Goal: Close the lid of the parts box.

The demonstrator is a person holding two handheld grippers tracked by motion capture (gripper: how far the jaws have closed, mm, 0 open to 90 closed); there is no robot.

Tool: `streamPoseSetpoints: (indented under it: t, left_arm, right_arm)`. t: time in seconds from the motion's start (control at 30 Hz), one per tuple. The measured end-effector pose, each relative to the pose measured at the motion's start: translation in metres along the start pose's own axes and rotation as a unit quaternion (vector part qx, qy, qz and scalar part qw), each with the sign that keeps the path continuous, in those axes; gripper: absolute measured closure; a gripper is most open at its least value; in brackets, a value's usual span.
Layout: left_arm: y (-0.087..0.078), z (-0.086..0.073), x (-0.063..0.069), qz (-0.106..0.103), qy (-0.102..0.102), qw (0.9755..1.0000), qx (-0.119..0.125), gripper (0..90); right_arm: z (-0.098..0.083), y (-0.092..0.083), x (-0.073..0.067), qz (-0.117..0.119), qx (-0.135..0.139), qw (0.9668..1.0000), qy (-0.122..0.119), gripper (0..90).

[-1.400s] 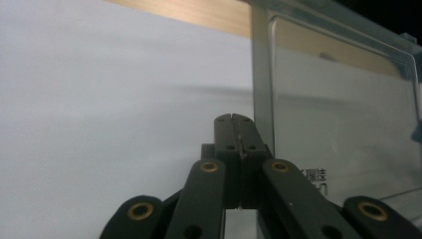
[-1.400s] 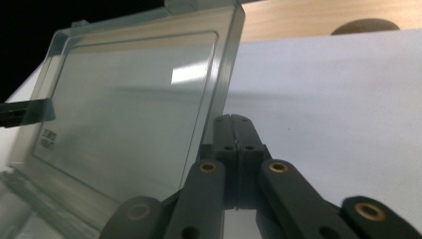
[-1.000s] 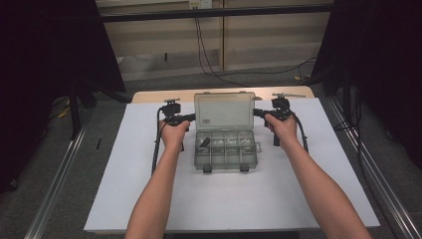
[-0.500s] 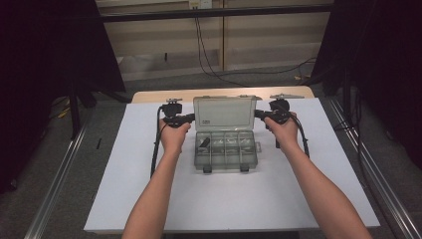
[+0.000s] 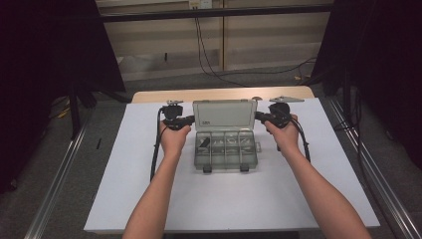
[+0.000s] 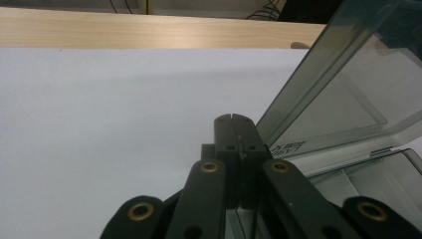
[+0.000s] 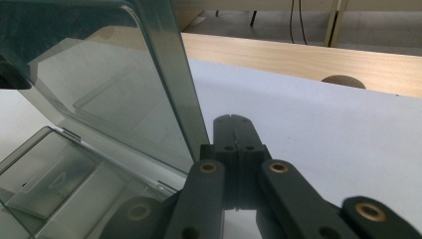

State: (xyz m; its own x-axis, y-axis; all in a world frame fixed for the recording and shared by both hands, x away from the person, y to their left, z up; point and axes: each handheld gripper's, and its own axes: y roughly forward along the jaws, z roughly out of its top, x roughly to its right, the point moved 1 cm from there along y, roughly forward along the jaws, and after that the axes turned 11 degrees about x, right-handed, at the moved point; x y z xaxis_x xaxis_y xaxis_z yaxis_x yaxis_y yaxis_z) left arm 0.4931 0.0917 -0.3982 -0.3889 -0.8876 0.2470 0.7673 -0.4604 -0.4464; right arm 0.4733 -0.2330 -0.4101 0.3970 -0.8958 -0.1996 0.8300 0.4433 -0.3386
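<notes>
Left gripper (image 5: pixel 190 119): held in the left hand (image 5: pixel 173 139); its two black jaws are seen pressed together with nothing between them, tips brought up against the left edge of the raised lid

Left gripper, own view (image 6: pixel 236 122): the closed jaws are shown meeting at a thin seam; the tilted lid edge is seen just to their right, whether touching cannot be told

Right gripper (image 5: pixel 259 117): held in the right hand (image 5: pixel 285 137); its jaws are likewise closed tight on nothing, tips set at the right edge of the lid

Right gripper, own view (image 7: pixel 234 122): the lid edge is seen rising just to the left of the shut jaws

Lid (image 5: pixel 225 114): clear grey plastic, stood up nearly upright between the two grippers, hinged at the far side of the box

Organizer box (image 5: pixel 226 149): placed between the two hands and nearer the person than the jaw tips; divided into compartments, with small dark parts seen in some; two latches are seen on its near edge

Cables (image 5: pixel 155 154): trailed from each gripper back along the forearms

Table (image 5: pixel 149 199): covered in white under box and grippers; a bare wooden strip (image 5: pixel 224 93) is left beyond the jaw tips
</notes>
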Motion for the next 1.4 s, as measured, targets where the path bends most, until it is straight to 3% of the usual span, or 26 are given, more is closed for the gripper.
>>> streamPoseSetpoints:
  t: [0.2, 1.4]
  left_arm:
    - [-0.003, -0.001, 0.003, 0.004, 0.009, 0.9999, -0.002, 90.0]
    - [-0.016, -0.010, 0.010, 0.014, 0.032, 0.9993, -0.009, 90.0]
  right_arm:
    - [-0.001, -0.004, -0.004, -0.004, 0.001, 0.9998, -0.017, 90.0]
    - [-0.011, -0.020, -0.012, 0.004, 0.002, 0.9995, -0.032, 90.0]
